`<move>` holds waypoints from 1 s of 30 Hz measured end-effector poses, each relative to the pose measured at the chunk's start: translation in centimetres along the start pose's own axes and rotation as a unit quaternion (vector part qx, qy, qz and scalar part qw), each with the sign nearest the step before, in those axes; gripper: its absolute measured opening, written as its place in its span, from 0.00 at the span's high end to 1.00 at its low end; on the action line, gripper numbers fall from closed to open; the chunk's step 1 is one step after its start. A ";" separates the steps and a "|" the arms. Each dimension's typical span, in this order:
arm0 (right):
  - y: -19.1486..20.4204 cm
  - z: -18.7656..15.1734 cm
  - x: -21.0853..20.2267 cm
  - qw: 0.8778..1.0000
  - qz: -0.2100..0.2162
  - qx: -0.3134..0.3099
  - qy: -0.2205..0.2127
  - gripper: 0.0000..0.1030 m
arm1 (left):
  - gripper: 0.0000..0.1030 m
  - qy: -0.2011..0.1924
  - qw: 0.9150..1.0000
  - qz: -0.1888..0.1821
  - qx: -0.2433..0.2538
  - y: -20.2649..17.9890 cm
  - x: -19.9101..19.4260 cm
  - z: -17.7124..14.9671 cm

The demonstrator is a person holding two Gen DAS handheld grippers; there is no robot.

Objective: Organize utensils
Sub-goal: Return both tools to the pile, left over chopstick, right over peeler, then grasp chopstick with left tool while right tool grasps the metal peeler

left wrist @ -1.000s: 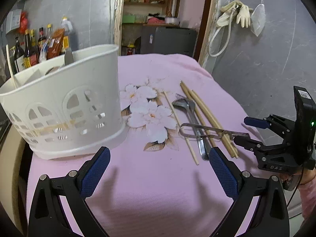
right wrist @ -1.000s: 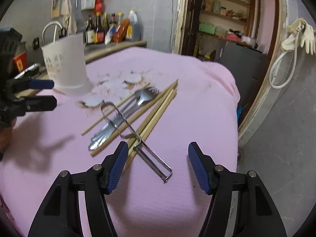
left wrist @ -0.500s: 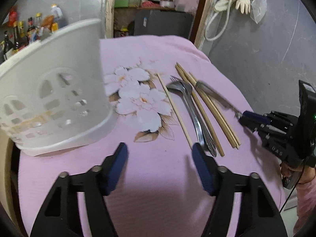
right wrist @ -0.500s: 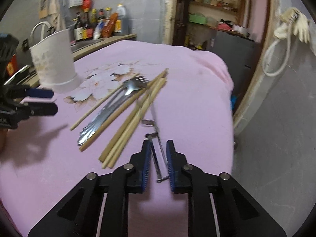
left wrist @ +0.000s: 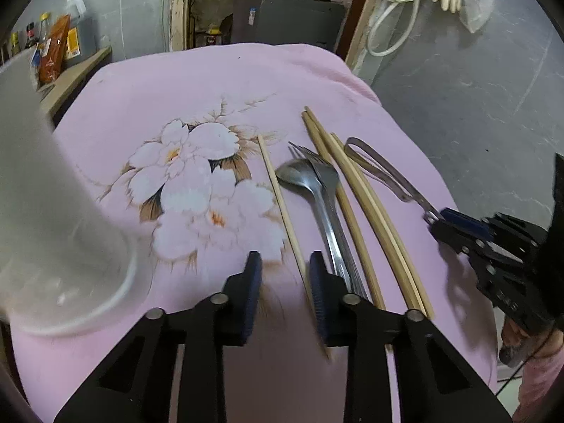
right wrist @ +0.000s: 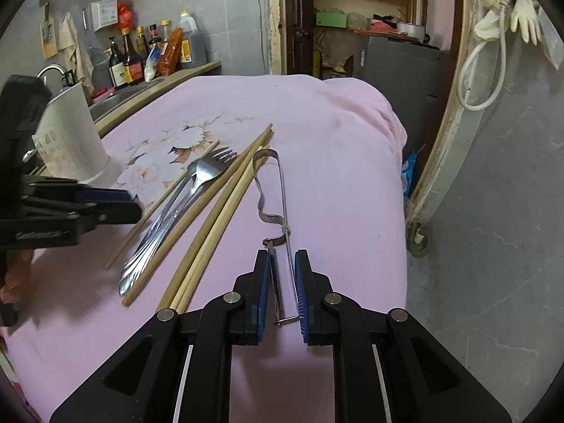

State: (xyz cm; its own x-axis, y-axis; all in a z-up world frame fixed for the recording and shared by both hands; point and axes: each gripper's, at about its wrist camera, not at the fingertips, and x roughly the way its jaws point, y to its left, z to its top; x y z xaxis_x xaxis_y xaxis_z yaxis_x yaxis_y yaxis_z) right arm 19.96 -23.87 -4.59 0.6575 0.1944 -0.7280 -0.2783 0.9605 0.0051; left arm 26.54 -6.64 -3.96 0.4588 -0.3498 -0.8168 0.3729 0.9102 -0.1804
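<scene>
Holding the metal peeler (right wrist: 278,208) tight by its blade end, the right gripper (right wrist: 282,282) sits on the pink cloth (right wrist: 335,134); the left gripper (left wrist: 285,282) has just been closing, with one thin chopstick (left wrist: 282,204) in its narrow gap, not squeezed

Home kitchen: sauce bottles (right wrist: 130,60), sink tap (right wrist: 53,69)

Both wrist views look steeply down, sharing the utensils (left wrist: 328,208)

Right tool (right wrist: 282,285) clamped, left tool (left wrist: 283,282) narrowed
</scene>
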 end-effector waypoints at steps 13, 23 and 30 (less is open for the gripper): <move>-0.2 2.4 2.1 0.999 0.023 -0.012 0.020 0.85 | 0.93 0.018 0.999 0.009 -0.032 1.0 2.5 3.6; 0.0 5.9 5.2 0.998 0.025 -0.012 0.064 0.76 | 0.97 0.032 0.999 0.013 -0.023 0.6 1.2 2.4; -0.5 8.2 7.7 0.995 0.034 0.004 0.097 0.76 | 0.96 0.057 0.998 -0.004 -0.030 0.8 1.8 3.1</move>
State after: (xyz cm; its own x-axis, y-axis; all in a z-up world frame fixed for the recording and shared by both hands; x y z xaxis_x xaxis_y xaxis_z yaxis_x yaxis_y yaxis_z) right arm 30.92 -21.24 -4.62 0.4890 0.2170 -0.8449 -0.3107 0.9484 0.0637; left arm 30.18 -7.21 -3.85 0.3607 -0.3327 -0.8713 0.3264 0.9202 -0.2163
